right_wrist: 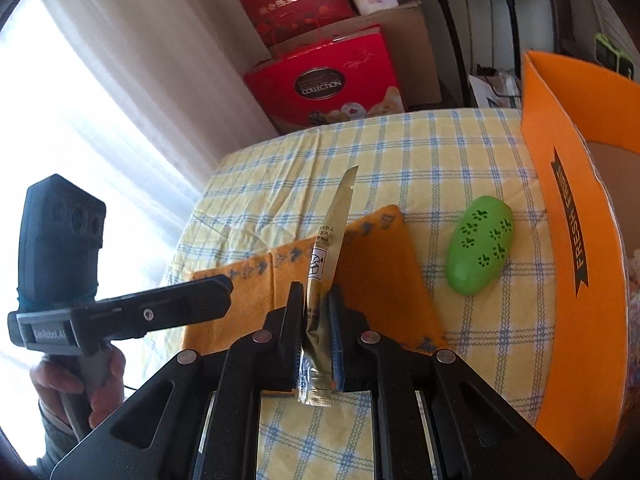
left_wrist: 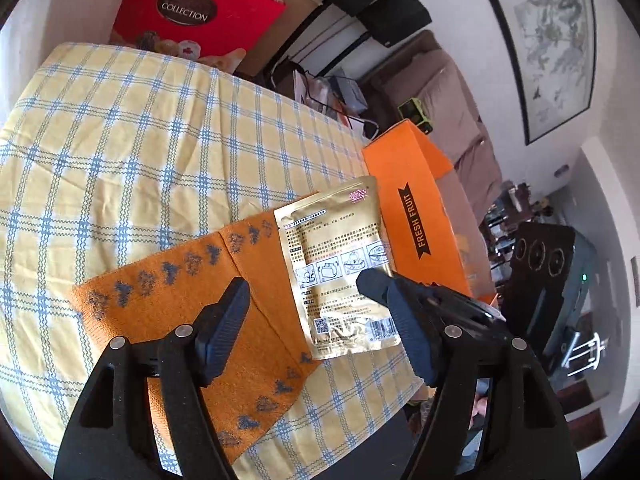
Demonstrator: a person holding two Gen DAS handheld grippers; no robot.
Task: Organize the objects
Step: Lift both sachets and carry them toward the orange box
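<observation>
A flat gold foil pouch (left_wrist: pixel 336 256) with printed text hangs over an orange cloth (left_wrist: pixel 176 304) on the checked table. My right gripper (right_wrist: pixel 316 296) is shut on the pouch (right_wrist: pixel 326 264) by its lower end and holds it edge-on, above the cloth (right_wrist: pixel 380 280). My left gripper (left_wrist: pixel 304 288) is open and empty, its fingers either side of the pouch's lower part. In the right wrist view the left gripper (right_wrist: pixel 160 304) reaches in from the left. A green oval case (right_wrist: pixel 480 250) with paw-shaped holes lies right of the cloth.
An orange "FRESH FRUIT" box (left_wrist: pixel 416 208) stands at the table's right edge, also in the right wrist view (right_wrist: pixel 580 248). Red gift boxes (right_wrist: pixel 324 80) are stacked beyond the far table edge. A sofa (left_wrist: pixel 452 100) lies behind the box.
</observation>
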